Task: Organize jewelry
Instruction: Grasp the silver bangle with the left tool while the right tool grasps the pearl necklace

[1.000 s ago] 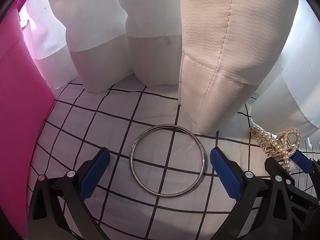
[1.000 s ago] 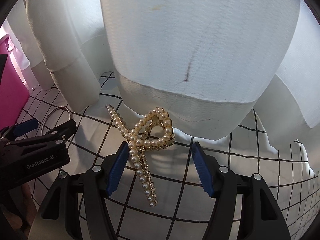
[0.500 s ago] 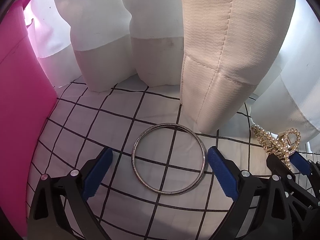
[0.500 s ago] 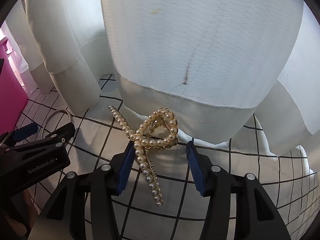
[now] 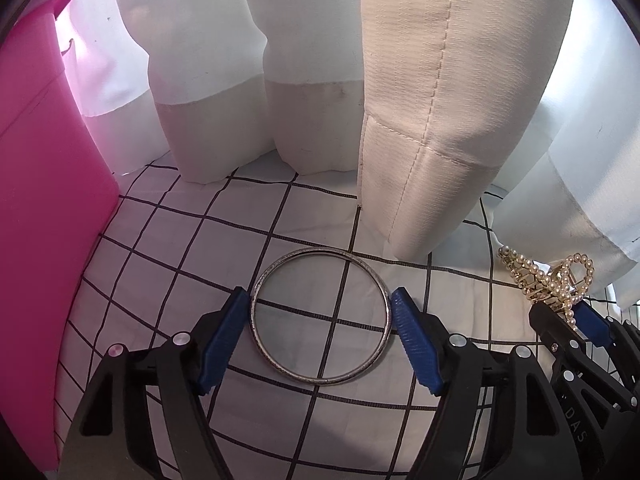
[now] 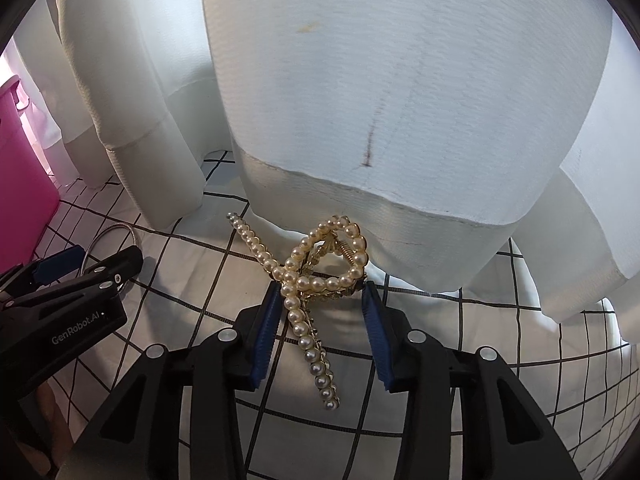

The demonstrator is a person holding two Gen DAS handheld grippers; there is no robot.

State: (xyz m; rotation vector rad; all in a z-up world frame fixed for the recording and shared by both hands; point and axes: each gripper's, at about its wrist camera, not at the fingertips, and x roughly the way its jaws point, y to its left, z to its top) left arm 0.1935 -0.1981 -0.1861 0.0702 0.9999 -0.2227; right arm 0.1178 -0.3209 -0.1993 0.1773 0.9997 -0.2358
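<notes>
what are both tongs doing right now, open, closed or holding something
Left tongs: closed on the silver bangle, pads at its rim.
Right tongs: closed on the pearl hair claw.

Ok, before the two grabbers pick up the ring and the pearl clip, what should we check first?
1. Left gripper straddles the silver bangle: ok.
2. Its pads pinch the bangle: cannot tell, touching or nearly.
3. Right gripper straddles the pearl hair clip: ok.
4. Firm hold on the clip: cannot tell.
5. Curtain apart from the clip: not ok, hem right behind it.
6. Pink bin within view: ok.
</notes>
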